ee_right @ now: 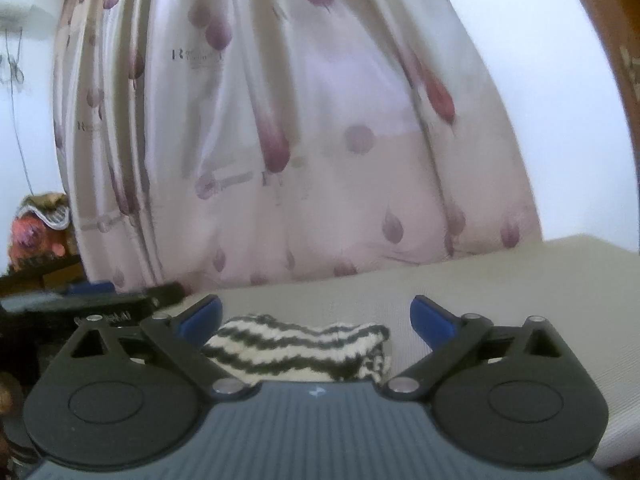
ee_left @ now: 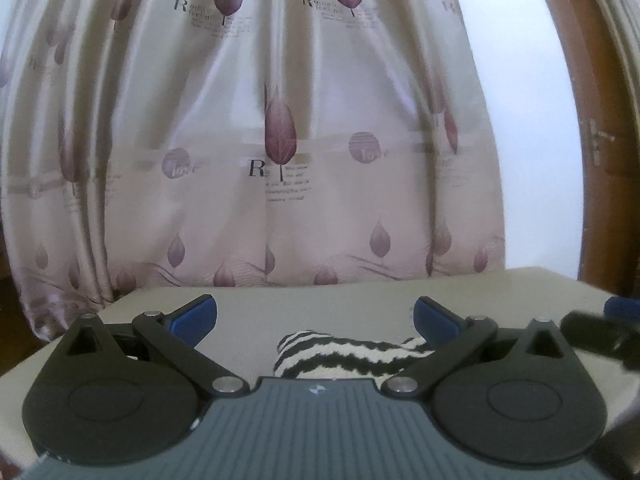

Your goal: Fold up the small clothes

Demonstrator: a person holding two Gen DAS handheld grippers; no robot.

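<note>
Both grippers low over table (ee_left: 248,312): left gripper (ee_left: 315,312) and right gripper (ee_right: 316,314) spread wide, holding nothing. Striped knit (ee_right: 296,344) bunched on table, just ahead between fingers. Judged light, soft, floppy, grippy; pinch outer edges, each side.

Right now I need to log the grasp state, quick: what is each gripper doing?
Left gripper: open, holding nothing; striped garment lies between its fingers.
Right gripper: open, holding nothing, above the same garment.
</note>
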